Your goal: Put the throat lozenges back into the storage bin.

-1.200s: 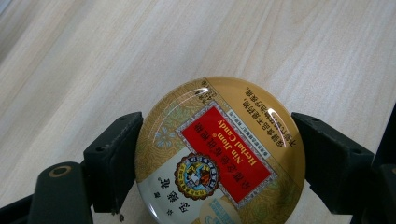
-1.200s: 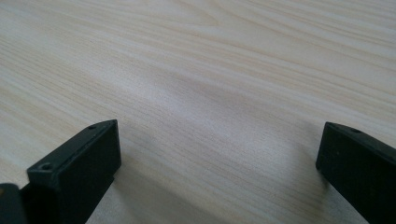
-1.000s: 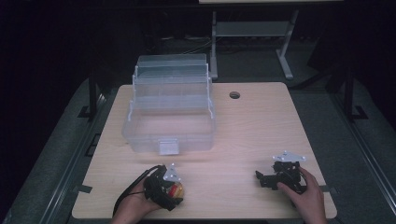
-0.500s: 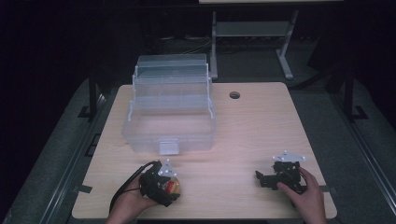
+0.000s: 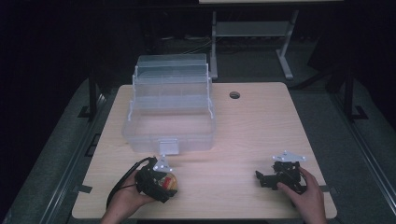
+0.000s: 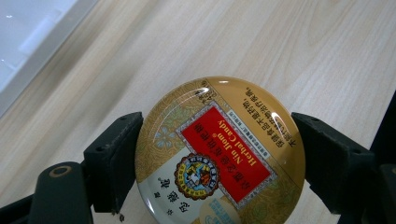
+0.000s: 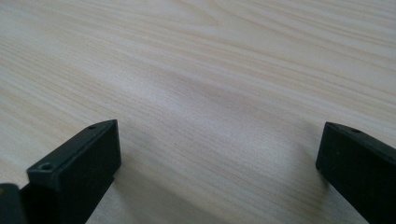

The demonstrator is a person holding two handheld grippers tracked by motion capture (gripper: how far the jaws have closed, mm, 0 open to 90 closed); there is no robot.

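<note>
A round gold candy tin [image 6: 219, 154] with a red label lies between the two black jaws of my left gripper [image 6: 215, 163], which press against its two sides just above the wooden table. In the high view the tin [image 5: 170, 182] shows at the front left of the table, with the left gripper [image 5: 164, 185] shut on it and a hand behind it. My right gripper [image 5: 264, 179] rests low at the front right, held by the other hand. Its jaws stand wide apart in the right gripper view [image 7: 219, 158], with bare wood between them.
A clear plastic box [image 5: 187, 138] with stepped trays and an open lid stands at the left middle of the table [image 5: 266, 126], just beyond the left gripper; its edge [image 6: 28, 42] shows nearby. A cable hole [image 5: 234, 95] lies at the back. A metal stand [image 5: 252, 29] is behind.
My left gripper with the tin has shifted a little to the left and forward, toward the box. The right gripper has stayed in place.
</note>
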